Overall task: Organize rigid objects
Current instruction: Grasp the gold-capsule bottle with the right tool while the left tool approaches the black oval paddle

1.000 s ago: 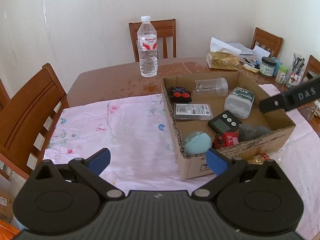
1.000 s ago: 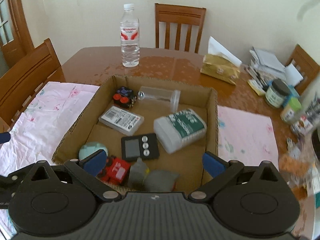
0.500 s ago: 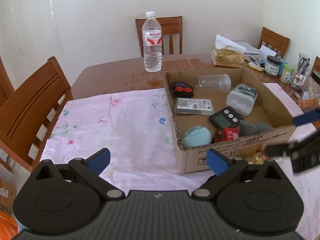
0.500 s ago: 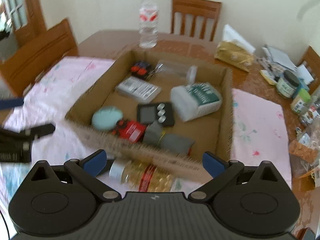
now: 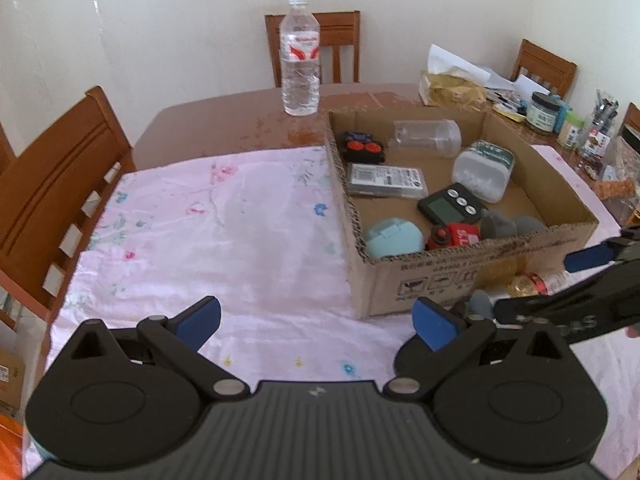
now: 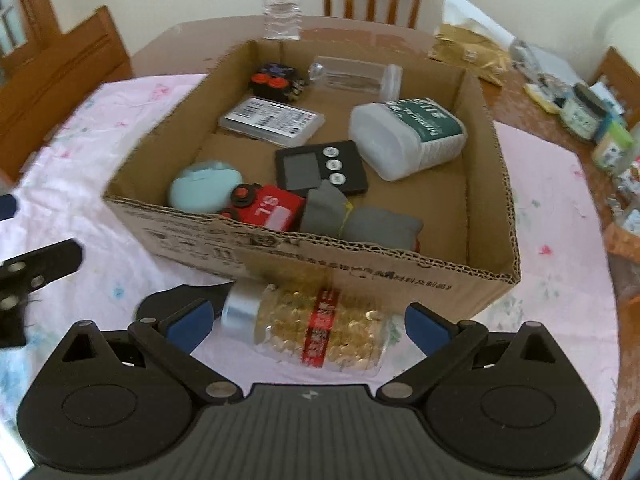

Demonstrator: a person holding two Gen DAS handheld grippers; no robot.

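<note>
Lowered from above the cardboard box (image 6: 400, 276), the right gripper (image 6: 306, 326) is spread wide around the capsule bottle (image 6: 316, 330), untouched; the left gripper (image 5: 316, 322) is spread wide, empty.

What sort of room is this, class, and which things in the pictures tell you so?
Most likely a home dining room: a wooden table with a flowered cloth, wooden dining chairs around it, and household clutter such as a water bottle and jars.

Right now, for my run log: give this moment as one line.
right gripper: open, at capsule jar | jar: lying outside box | left gripper: open, holds nothing
</note>
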